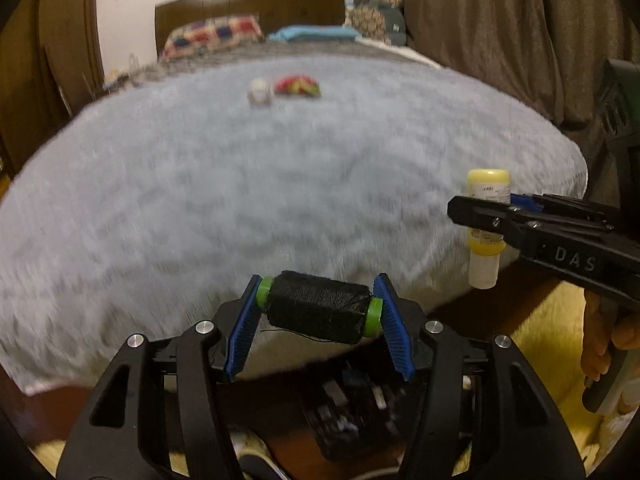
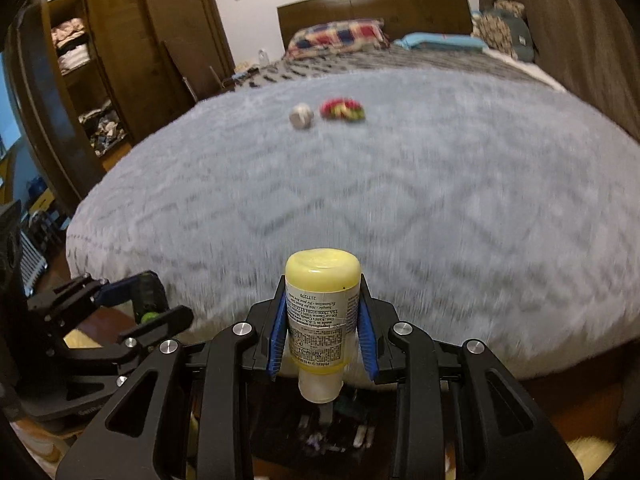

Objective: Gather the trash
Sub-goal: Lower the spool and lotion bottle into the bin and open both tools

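Trash: a black thread spool with green ends and a small yellow bottle are both held up in the air, near the front edge of the bed.
Left gripper: its two blue pads squeeze the spool from both ends, so the spool lies sideways between them.
Right gripper: its blue pads press on the two sides of the yellow bottle. The bottle is upside down, with its pale cap pointing down and its round bottom pointing up.
Bottle label: white with small print. The words are too tiny to read.
Side by side: in the left camera, the right gripper and its bottle are off to the right. In the right camera, the left gripper shows low on the left.
Still on the bed: a little white ball and a red, yellow and green wrapper lie just beside each other, far back on the fluffy gray blanket.
Blur: both pictures are smeared.
Far end of the bed: a checked pillow and a blue cloth sit by the brown headboard.
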